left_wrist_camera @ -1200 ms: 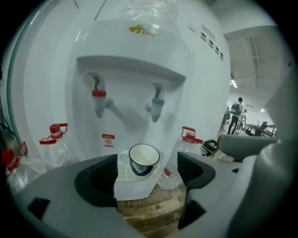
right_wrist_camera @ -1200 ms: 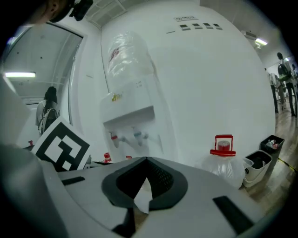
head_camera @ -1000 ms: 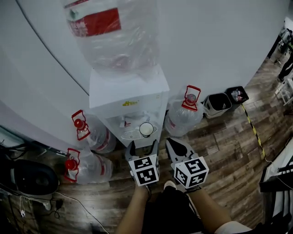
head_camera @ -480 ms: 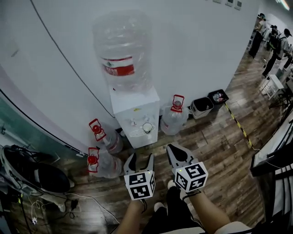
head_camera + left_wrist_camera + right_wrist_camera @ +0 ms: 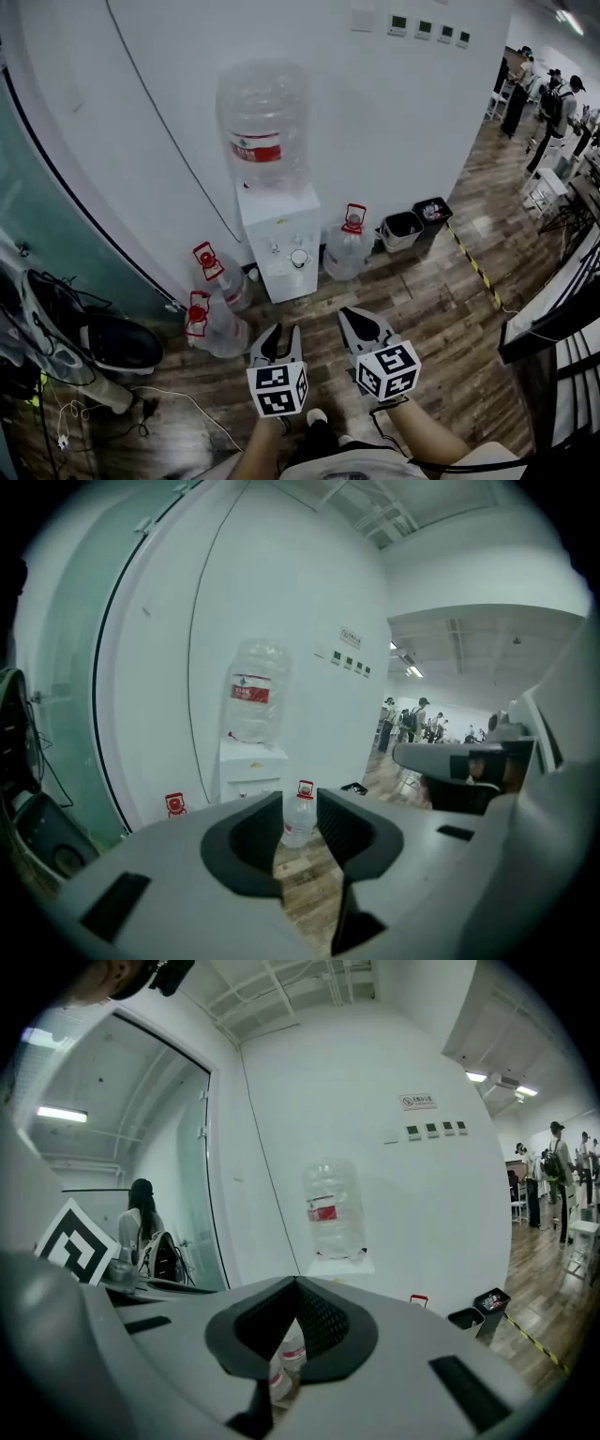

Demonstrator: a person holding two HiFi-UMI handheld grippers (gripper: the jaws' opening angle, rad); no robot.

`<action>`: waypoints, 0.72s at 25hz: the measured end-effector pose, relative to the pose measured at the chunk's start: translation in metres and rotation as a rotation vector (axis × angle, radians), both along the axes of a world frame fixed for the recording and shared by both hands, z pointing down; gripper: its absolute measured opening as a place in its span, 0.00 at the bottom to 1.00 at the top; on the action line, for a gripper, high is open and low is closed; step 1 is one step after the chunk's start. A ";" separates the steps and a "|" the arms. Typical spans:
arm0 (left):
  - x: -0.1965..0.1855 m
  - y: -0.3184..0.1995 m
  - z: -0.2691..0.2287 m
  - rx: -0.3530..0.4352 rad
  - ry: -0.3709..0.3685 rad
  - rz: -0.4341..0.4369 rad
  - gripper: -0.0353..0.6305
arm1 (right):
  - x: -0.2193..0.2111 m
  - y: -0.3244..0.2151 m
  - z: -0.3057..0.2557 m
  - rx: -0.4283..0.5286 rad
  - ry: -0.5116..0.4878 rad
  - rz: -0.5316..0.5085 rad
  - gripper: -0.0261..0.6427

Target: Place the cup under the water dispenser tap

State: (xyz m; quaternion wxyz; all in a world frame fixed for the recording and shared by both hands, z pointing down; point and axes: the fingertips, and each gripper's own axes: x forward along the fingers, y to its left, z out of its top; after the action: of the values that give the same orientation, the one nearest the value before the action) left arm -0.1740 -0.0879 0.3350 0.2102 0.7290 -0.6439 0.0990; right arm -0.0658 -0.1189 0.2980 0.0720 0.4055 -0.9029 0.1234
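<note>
Ahead, the white water dispenser (image 5: 281, 246) stands against the wall (image 5: 394, 122) with a large clear bottle (image 5: 265, 122) upended on top. The cup (image 5: 299, 259) sits in the dispenser's recess, on the drip tray below the taps. One floor jug (image 5: 347, 248) stands just beside the dispenser's right side. Two more red-capped jugs (image 5: 214, 323) are at its left, and two dark bins (image 5: 412, 223) sit further right along the wall. A striped tape (image 5: 476, 267) runs over the wooden floor (image 5: 441, 328), and a black bag (image 5: 117, 345) with cables lies far left. Open floor lies between the grippers and the dispenser.

Both grippers are held out low in front of the person, side by side. They are well apart from the dispenser and point toward it, tilted slightly down. The left gripper (image 5: 281, 330) has its jaws closing, with a narrow gap between them and nothing in it. The right gripper (image 5: 356, 319) has its jaw tips together and holds nothing
</note>
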 end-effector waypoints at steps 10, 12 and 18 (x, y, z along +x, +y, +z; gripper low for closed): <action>0.048 0.097 -0.022 0.044 -0.069 -0.035 0.13 | 0.042 0.102 -0.017 0.011 -0.041 -0.070 0.07; 0.062 0.112 -0.025 0.046 -0.077 -0.030 0.13 | 0.053 0.120 -0.020 0.013 -0.045 -0.078 0.07; 0.094 0.148 -0.037 0.068 -0.109 -0.013 0.13 | 0.087 0.157 -0.024 0.004 -0.048 -0.063 0.07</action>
State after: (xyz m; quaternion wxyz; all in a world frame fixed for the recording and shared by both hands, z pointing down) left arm -0.0801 0.0604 0.2982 0.1505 0.7250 -0.6621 0.1153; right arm 0.0208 0.0377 0.2742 0.0533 0.3738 -0.9170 0.1288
